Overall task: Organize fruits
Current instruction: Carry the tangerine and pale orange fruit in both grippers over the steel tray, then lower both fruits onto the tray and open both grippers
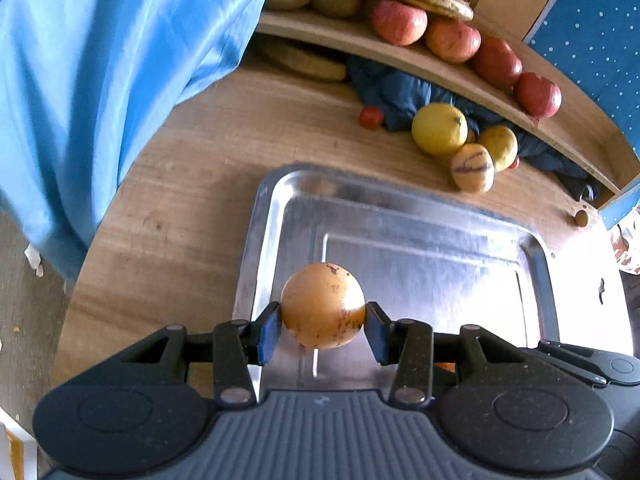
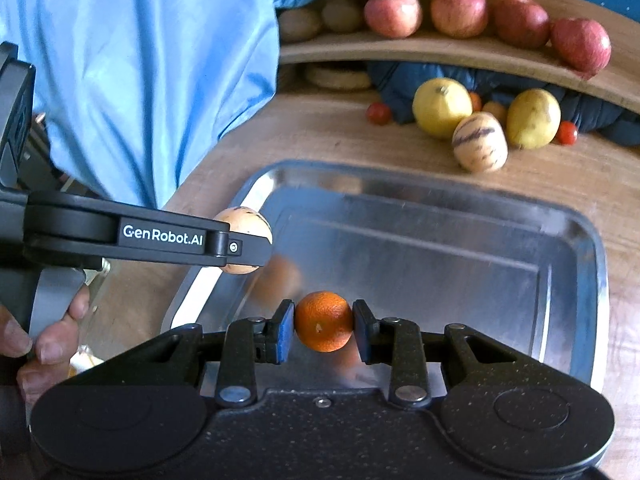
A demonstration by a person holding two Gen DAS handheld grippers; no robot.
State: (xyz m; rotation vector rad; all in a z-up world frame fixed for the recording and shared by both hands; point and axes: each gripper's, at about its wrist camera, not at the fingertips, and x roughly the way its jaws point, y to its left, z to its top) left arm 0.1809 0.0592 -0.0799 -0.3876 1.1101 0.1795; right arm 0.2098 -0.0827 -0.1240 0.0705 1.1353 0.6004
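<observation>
Holding two fruits at once, I have my left gripper (image 1: 323, 326) clenched on a pale yellow-orange round fruit (image 1: 322, 305) and my right gripper (image 2: 323, 330) clenched on a small orange (image 2: 324, 321), both hanging over the near end of the bare steel tray (image 2: 460, 240). Either one is round and pinched only at its sides, so I judge a tilt or a quick release could send it rolling across the slick metal and over the low rim. Beyond the tray, on the wooden table (image 1: 180, 184), sit a lemon-yellow fruit (image 1: 439, 129), a striped melon (image 1: 472, 168) and small red tomatoes (image 2: 378, 113); farther back, apples (image 2: 459, 13) line the shelf (image 2: 440, 50).
</observation>
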